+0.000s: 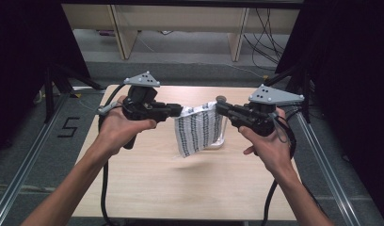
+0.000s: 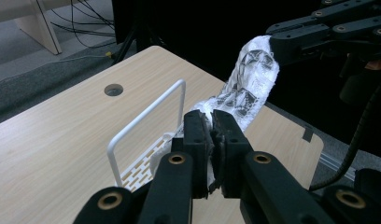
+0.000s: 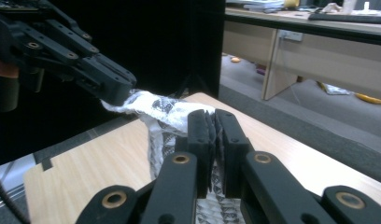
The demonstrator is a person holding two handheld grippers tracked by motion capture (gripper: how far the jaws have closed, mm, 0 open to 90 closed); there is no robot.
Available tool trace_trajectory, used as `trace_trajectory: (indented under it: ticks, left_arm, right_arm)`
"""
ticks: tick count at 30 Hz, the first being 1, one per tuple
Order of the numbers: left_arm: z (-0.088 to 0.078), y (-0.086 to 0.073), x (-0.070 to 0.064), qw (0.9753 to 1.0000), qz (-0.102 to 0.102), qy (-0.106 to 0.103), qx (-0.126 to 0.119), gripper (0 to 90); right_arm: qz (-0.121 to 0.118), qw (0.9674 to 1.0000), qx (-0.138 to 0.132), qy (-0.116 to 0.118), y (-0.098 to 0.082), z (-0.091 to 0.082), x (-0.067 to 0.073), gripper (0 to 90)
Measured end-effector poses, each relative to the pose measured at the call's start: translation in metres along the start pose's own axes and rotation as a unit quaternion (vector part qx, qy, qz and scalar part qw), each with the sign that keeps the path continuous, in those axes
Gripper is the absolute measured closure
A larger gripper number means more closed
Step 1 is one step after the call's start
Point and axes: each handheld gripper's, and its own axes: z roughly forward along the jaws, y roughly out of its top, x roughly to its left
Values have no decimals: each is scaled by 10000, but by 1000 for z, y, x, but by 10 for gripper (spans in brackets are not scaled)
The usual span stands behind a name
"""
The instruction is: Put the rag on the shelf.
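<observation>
Two tools (image 1: 178, 111) (image 1: 219, 108) pinch cloth (image 1: 198, 129); white rack (image 1: 221, 136) behind.

A lab or office test bay: a bare wooden table (image 1: 148, 188) sits between black curtains (image 1: 25, 56), metal rails (image 1: 20, 174) run along grey carpet, cables (image 1: 265, 42) trail under plain desks (image 3: 310, 51) behind

Light falls evenly from above on the table (image 1: 148, 188), which is bright and free of glare; the sides of the high view sink into black. Shadows are soft. The cloth (image 1: 198, 129) is slightly smeared by motion. In both gripper views the near jaws are soft and the background dim.
</observation>
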Motion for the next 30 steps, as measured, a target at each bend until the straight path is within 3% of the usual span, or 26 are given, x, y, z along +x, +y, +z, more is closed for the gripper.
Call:
trace_trajectory:
  ticks: [5,6,7,11,13,17,24,30]
  left_arm:
    - [9,11,2,10000,30,76,-42,842]
    - [11,13,2,9999,25,104,-60,842]
    - [12,15,3,9999,31,104,-64,842]
    - [20,21,7,9998,-29,127,-127,842]
    - [24,25,9,9997,-80,128,-179,842]
    - [32,33,15,9995,-115,133,-274,841]
    - [48,44,29,9984,-311,194,-424,841]
    - [63,49,51,9965,-629,331,-430,839]
  right_arm:
    - [34,9999,-3,-122,3,1,-13,862]
    - [149,9998,11,-118,3,1,-14,862]
    - [68,9998,-24,-177,4,2,-17,862]
    - [136,9997,7,-219,5,6,-25,862]
    - [272,9993,31,-239,7,7,-28,862]
    - [195,9993,-8,-306,10,14,-39,861]
    - [400,9984,-27,-395,16,27,-54,860]
    - [567,9972,53,-486,19,43,-73,859]
